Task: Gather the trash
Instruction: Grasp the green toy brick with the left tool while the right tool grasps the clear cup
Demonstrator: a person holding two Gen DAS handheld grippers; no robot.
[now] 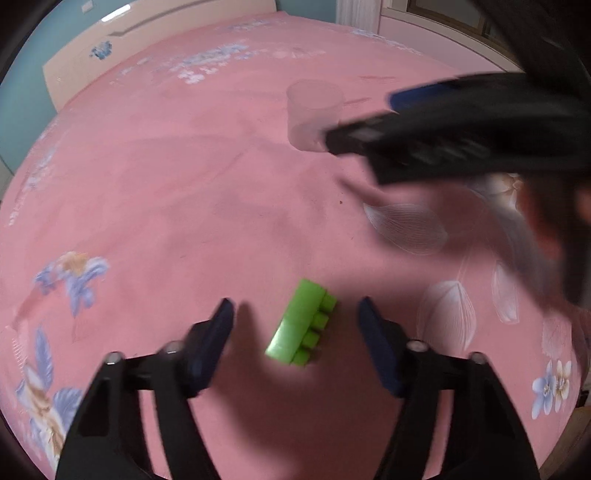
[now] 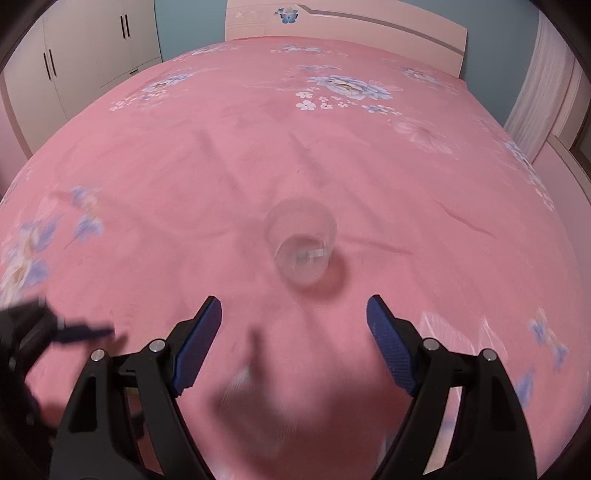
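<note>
A green toy brick [image 1: 302, 323] lies on its side on the pink bedsheet [image 1: 184, 166], between the open fingers of my left gripper [image 1: 295, 310], not touched. A clear plastic cup [image 2: 301, 242] stands upright on the sheet just ahead of my open, empty right gripper [image 2: 294, 302]. The cup also shows in the left wrist view [image 1: 312, 112], partly hidden by the blurred right gripper [image 1: 360, 118] coming in from the right. The left gripper shows at the left edge of the right wrist view [image 2: 88, 332].
The bed has a pink floral sheet and a pale headboard [image 2: 343, 26] at the far end. White wardrobes [image 2: 85, 48] stand left of the bed, a curtain [image 2: 535, 96] to the right.
</note>
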